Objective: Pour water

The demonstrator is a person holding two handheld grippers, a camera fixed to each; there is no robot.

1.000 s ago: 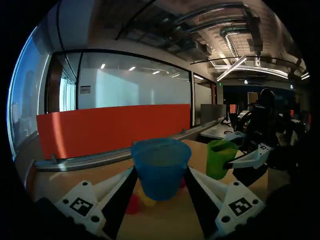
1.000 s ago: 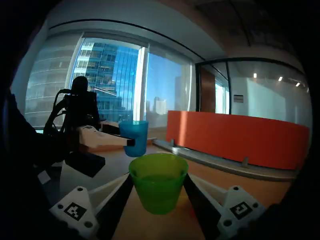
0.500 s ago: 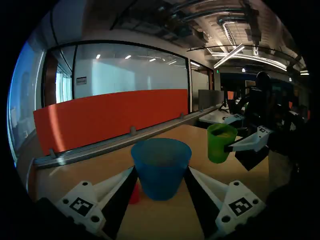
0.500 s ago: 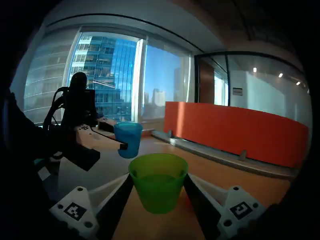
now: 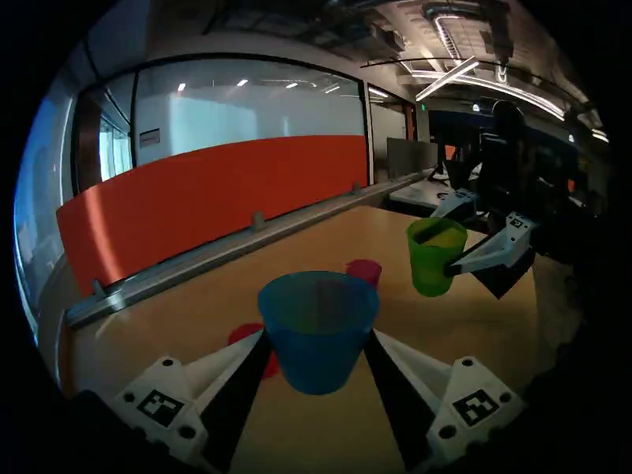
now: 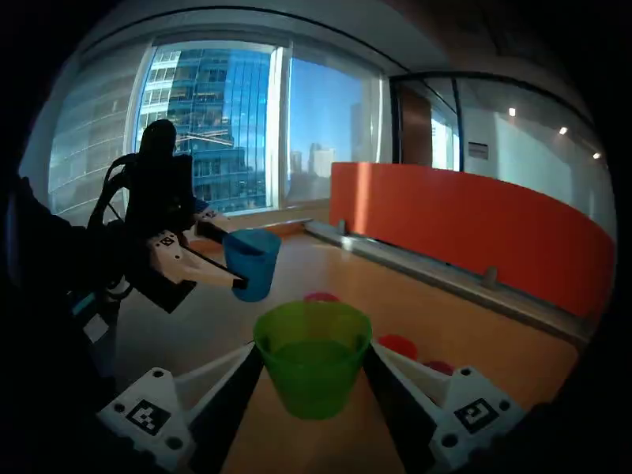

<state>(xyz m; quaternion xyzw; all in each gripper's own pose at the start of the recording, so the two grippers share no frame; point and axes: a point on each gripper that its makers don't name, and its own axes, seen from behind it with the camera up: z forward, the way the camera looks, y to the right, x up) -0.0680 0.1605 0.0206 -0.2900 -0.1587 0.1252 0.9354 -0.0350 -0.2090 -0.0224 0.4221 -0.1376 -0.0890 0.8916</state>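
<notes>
Two upright, mouths up: blue plastic cup (image 5: 317, 312) clenched in left hand-held gripper (image 5: 317, 338), green plastic cup (image 6: 313, 379) in right hand-held gripper (image 6: 313, 353).

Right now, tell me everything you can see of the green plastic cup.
The translucent green plastic cup is a tapered tumbler, open rim up, roughly upright. The right gripper holds it above the wooden table, one finger pressing each side. Nothing else touches it; whether it holds water is unclear.
</notes>
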